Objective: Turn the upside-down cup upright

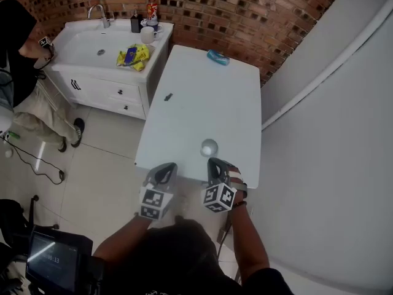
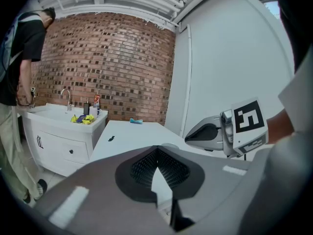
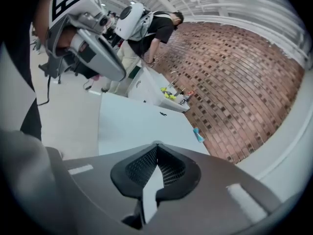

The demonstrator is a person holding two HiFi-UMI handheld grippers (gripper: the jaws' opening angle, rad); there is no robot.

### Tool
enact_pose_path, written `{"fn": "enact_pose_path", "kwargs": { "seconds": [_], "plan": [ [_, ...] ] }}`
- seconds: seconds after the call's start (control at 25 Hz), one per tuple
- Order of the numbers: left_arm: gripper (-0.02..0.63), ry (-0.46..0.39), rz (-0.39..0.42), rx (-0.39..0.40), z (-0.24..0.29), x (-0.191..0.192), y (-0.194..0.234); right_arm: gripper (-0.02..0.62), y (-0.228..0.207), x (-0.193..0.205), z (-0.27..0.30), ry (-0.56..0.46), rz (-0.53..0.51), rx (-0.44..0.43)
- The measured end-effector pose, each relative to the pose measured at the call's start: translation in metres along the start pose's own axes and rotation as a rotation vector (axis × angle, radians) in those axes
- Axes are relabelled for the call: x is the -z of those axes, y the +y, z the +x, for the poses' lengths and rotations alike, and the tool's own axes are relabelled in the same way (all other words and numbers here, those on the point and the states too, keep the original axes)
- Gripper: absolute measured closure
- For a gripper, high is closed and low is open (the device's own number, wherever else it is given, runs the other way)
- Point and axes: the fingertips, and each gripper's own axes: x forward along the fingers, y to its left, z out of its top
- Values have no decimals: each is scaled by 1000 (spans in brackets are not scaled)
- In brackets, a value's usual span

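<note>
Brick wall (image 1: 245,11): red, at the far end; plain white wall (image 1: 344,134) along the R side.
Floor (image 1: 104,165): pale tiles L of the worktop, w/ a black cable (image 1: 37,161) trailing across.
Worktop (image 1: 202,103): white, long, runs from the person to the brick wall, right beside the vanity.
Vanity (image 1: 116,91): white, drawers in front, basin on top, tap (image 1: 98,11) at the back.
Bystander (image 1: 24,72): dark top, pale trousers, stands at the vanity's L end.
Screen (image 1: 52,258): dark device, lit, low at the L of the head view.
L tongs (image 1: 164,168): tips closed on each other, nothing between them. Held at the worktop's near edge, L of the cup and apart from it.
R tongs (image 1: 215,163): also closed tip to tip and empty. Just behind the cup on the person's side, not touching it.
Cup (image 1: 209,147): small, pale, looks base-up. Stands on the worktop near its near edge, between the two tongs' lines and closer to the R one.
Yellow stuff (image 1: 134,55): bunched in the basin w/ something blue on top.
Blue item (image 1: 218,57): lies at the worktop's far end, near the bricks.
Mug (image 1: 147,34): white, on the vanity's back corner, by a dark bottle (image 1: 135,22) & a red can (image 1: 151,9).
Dark bit (image 1: 167,96): tiny, mid-worktop near its L edge; can't tell what.
</note>
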Motion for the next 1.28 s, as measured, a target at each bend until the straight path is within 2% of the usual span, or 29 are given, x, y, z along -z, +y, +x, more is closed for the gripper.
{"fn": "enact_pose_path", "kwargs": {
  "seconds": [0.2,0.28,0.44,0.64,0.84,0.92,1.12,1.28],
  "plan": [
    [605,-14,13,5,-24,0,-4,581,5,-8,-36,-97,451,16],
    [606,-21,14,6,-34,0,-7,583,9,-9,-52,-124,548,45],
    [605,-39,5,-1,-55,2,-6,583,26,-20,-77,-159,620,83],
    [604,-43,-29,-3,-79,19,-12,583,63,-31,-107,-181,728,76],
    [604,-54,-40,11,-101,31,-24,583,88,-37,-142,-177,647,154],
    [604,-47,-37,6,-107,36,-26,583,91,-32,-152,-182,706,163],
    [605,-56,-18,-12,-124,33,-29,583,98,-2,-176,-192,953,151],
    [604,-82,25,-7,-131,21,-53,583,88,16,-198,-243,964,207]
  ]
}}
